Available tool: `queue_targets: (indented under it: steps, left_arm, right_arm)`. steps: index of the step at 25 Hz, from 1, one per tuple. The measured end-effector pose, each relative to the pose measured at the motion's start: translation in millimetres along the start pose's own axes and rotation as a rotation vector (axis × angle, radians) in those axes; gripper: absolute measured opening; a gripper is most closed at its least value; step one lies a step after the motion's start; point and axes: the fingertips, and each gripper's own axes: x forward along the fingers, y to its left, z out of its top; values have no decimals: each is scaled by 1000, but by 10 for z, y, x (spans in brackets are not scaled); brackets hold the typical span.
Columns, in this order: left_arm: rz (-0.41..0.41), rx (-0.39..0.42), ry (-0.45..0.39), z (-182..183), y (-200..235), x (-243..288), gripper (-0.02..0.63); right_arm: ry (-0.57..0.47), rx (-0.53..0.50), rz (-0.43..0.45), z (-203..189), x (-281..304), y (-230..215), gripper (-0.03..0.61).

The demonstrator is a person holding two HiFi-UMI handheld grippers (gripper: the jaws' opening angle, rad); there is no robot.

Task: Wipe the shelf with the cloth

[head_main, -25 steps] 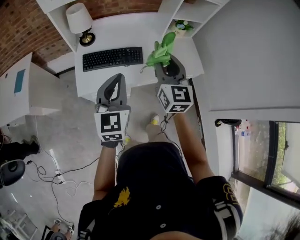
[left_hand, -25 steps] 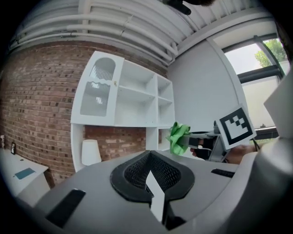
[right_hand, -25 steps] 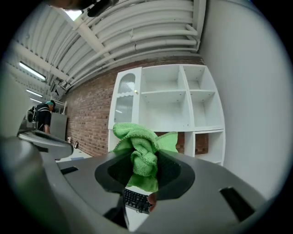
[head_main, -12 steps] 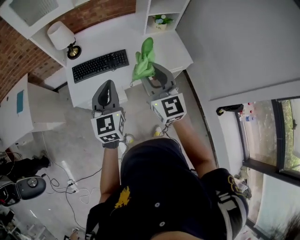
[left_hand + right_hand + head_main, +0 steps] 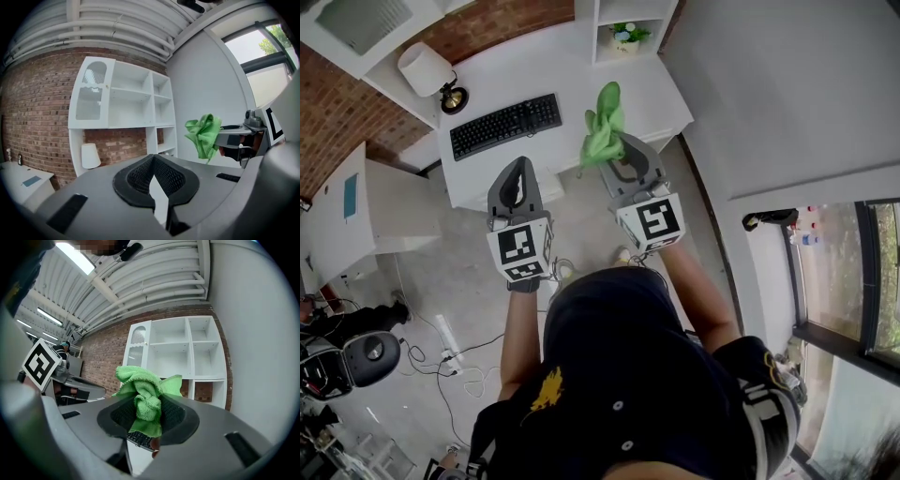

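Before the shelf [image 5: 188,350], right hand-held gripper [image 5: 149,416] pinching cloth [image 5: 140,379], left hand-held gripper [image 5: 153,163] pressed together; desk [image 5: 534,67] between.

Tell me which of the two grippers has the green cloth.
The right gripper: its jaws are clamped on the green cloth, which bunches up above them. The left gripper has its jaws closed with nothing between.

Head camera looked steeply down from above the person onto the left gripper [image 5: 517,171], right gripper [image 5: 617,155] and desk [image 5: 534,70]. Each gripper camera rode close behind its own jaws, facing out at the white shelf [image 5: 122,98]. All three views shared that shelf, and the left gripper view also caught the cloth [image 5: 204,133] at its right.
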Motion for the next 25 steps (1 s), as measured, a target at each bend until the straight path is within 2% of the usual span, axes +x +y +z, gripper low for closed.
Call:
queue_targets:
  steps: [10, 16, 25]
  left_arm:
    - [-9, 31, -1, 67, 51, 44, 11]
    - [-39, -50, -9, 75, 105, 63, 11]
    - [-41, -23, 4, 2, 134, 61, 11]
  right_arm:
    - [-33, -22, -3, 84, 66, -28, 123]
    - [-19, -67, 15, 84, 83, 73, 123]
    - [1, -80, 22, 100, 70, 120, 123]
